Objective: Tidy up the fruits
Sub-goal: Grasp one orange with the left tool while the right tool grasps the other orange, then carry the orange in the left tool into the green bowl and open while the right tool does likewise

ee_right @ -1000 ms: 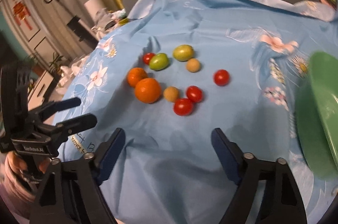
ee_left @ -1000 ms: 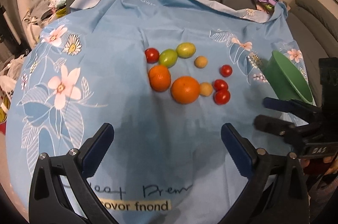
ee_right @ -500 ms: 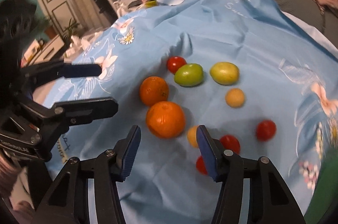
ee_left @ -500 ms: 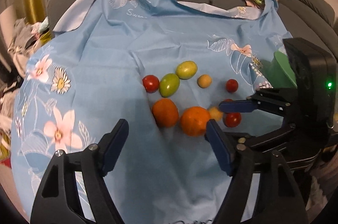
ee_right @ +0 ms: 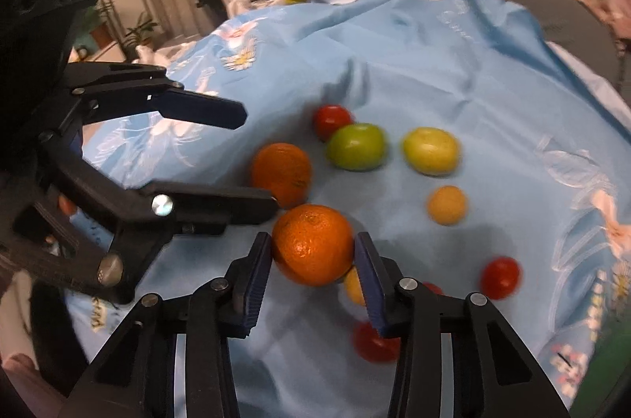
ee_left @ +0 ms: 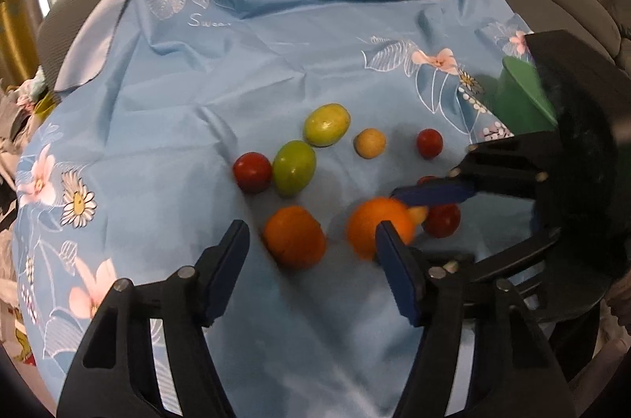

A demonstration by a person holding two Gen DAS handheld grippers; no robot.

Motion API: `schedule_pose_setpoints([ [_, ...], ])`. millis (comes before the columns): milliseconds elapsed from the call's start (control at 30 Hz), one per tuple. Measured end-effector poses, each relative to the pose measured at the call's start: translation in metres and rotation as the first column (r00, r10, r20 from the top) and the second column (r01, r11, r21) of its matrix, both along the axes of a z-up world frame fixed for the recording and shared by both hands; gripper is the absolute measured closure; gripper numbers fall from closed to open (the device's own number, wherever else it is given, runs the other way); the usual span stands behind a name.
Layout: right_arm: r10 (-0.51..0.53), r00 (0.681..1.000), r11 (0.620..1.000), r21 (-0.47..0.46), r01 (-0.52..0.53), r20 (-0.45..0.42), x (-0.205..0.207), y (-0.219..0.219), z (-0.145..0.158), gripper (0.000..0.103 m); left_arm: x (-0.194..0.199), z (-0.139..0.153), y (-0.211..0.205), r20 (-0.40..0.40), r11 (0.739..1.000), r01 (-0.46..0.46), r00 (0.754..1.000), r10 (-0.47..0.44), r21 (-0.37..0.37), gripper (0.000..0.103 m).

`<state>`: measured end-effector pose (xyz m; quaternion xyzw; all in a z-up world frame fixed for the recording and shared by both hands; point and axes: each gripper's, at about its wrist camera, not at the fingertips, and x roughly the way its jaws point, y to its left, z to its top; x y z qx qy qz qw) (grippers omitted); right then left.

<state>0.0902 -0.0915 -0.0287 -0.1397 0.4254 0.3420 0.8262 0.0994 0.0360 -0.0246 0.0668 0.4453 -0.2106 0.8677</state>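
My right tongs [ee_right: 313,252] straddle the larger orange [ee_right: 313,244] on the blue floral cloth [ee_right: 453,71], both blue pads pressed against its sides. My left tongs [ee_left: 311,260] hang wide open around the smaller orange [ee_left: 294,240], touching nothing. Beyond them lie two green fruits [ee_left: 326,124], small yellow ones [ee_left: 369,142] and red tomatoes [ee_left: 252,171], loosely grouped. The green bowl [ee_left: 520,98] sits off to the right, partly hidden.
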Motion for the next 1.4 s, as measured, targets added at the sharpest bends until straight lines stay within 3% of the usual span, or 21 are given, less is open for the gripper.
schedule_pose_setpoints([
  [133, -0.074, 0.997, 0.996, 0.048, 0.075, -0.015, -0.001, -0.031, 0.004, 0.059, 0.006, -0.008, -0.012, -0.006, 0.997, 0.044, 0.999, -0.044, 0.057, 0.040],
  [400, -0.108, 0.994, 0.988, 0.104, 0.110, -0.028, -0.006, -0.047, 0.008, 0.059, 0.021, -0.023, -0.021, -0.036, 0.971, 0.152, 0.988, -0.148, 0.182, 0.040],
  [567, -0.111, 0.993, 0.985, 0.128, 0.114, -0.031, -0.003, -0.048, 0.008, 0.059, 0.034, -0.034, -0.028, -0.089, 0.934, 0.207, 0.978, -0.189, 0.293, 0.062],
  [633, -0.117, 0.993, 0.984, 0.134, 0.120, -0.031, -0.002, -0.049, 0.007, 0.059, 0.035, -0.039, -0.030, -0.097, 0.923, 0.226, 0.974, -0.205, 0.311, 0.062],
  [933, -0.141, 0.990, 0.976, 0.167, 0.143, -0.022, -0.003, -0.054, 0.013, 0.059, 0.037, -0.033, -0.027, -0.079, 0.960, 0.141, 0.989, -0.126, 0.242, 0.063],
  [1133, -0.157, 0.987, 0.968, 0.196, 0.157, -0.012, -0.010, -0.058, 0.021, 0.059, 0.012, -0.001, -0.024, -0.030, 0.990, 0.085, 0.996, -0.082, 0.115, 0.063],
  [1400, -0.221, 0.975, 0.939, 0.269, 0.213, 0.000, -0.031, -0.081, 0.039, 0.059, -0.027, 0.039, -0.036, 0.039, 0.998, 0.068, 0.997, -0.067, 0.000, 0.063],
])
